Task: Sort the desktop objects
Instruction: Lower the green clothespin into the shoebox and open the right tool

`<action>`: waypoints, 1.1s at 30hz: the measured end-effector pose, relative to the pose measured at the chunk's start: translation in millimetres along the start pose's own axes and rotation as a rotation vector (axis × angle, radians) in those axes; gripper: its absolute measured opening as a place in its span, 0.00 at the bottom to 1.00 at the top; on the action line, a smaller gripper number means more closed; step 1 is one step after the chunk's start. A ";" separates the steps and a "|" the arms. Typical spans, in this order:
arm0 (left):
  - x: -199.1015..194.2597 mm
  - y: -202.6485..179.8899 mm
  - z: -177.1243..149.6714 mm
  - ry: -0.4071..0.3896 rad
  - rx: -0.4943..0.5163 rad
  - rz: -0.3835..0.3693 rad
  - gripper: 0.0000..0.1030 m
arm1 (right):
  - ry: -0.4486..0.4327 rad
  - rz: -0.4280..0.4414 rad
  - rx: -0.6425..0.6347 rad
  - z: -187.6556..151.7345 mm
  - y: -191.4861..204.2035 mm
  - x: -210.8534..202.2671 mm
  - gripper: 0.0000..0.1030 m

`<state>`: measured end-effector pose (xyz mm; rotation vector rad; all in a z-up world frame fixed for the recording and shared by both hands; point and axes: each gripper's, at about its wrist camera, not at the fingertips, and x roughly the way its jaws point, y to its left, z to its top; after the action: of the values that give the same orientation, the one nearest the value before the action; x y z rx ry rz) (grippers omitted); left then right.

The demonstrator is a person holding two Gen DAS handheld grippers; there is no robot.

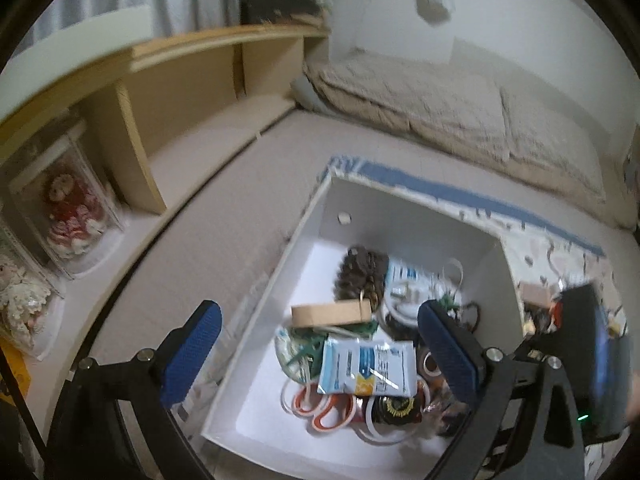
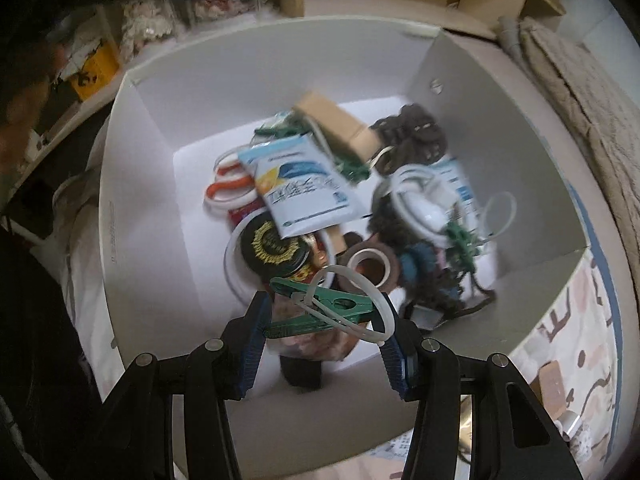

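blurring box [image 2: 136, 184] contents; green clothespin [image 2: 320, 310] partly hidden.

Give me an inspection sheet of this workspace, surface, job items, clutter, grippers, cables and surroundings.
Surface: beige mat under a white box.
Job's things: green clothespin with a white loop; box holds sachets, tape roll, tan block, dark lid.
Clutter: small items outside the box, blurred.
Grippers: left gripper open, empty; right gripper shut on the clothespin over the box.
Cables: nothing seen.
Surroundings: wooden shelf, doll case, folded bedding.
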<state>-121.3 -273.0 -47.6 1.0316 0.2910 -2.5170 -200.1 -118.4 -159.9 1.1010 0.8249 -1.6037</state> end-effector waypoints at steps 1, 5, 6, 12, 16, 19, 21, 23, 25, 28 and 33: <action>-4.4 2.6 1.5 -0.014 -0.008 -0.004 0.96 | 0.006 -0.002 -0.005 0.9 1.7 2.2 0.51; -16.8 7.1 5.2 -0.050 -0.028 -0.027 0.96 | 0.009 -0.032 0.019 5.4 0.1 6.6 0.51; -18.3 7.3 5.4 -0.054 -0.028 -0.031 0.96 | 0.010 -0.046 0.033 8.2 -1.4 7.6 0.51; -21.4 7.1 3.1 -0.052 -0.022 -0.039 0.96 | 0.002 -0.092 0.080 14.5 -10.9 12.5 0.51; -20.4 9.4 2.8 -0.048 -0.030 -0.046 0.96 | 0.002 -0.092 0.099 16.8 -13.8 16.5 0.51; -20.1 10.7 2.7 -0.045 -0.032 -0.051 0.96 | -0.001 -0.054 0.111 18.5 -14.5 17.7 0.51; -20.0 10.9 2.5 -0.045 -0.031 -0.051 0.96 | -0.007 -0.048 0.123 19.3 -14.9 18.3 0.51; -20.0 11.0 2.5 -0.045 -0.031 -0.050 0.96 | -0.017 -0.058 0.131 20.3 -15.2 17.4 0.51; -20.1 10.8 2.5 -0.045 -0.033 -0.051 0.96 | -0.031 -0.055 0.145 20.2 -17.4 15.4 0.54; -20.3 10.8 2.7 -0.045 -0.031 -0.051 0.96 | -0.055 -0.056 0.175 20.1 -22.9 10.3 0.66; -21.3 12.2 1.7 -0.051 -0.029 -0.050 0.96 | -0.163 -0.041 0.270 17.0 -40.0 -6.3 0.81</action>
<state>-103.3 -278.4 -31.9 0.9589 0.3412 -2.5712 -242.3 -120.2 -147.9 1.1268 0.5368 -1.8518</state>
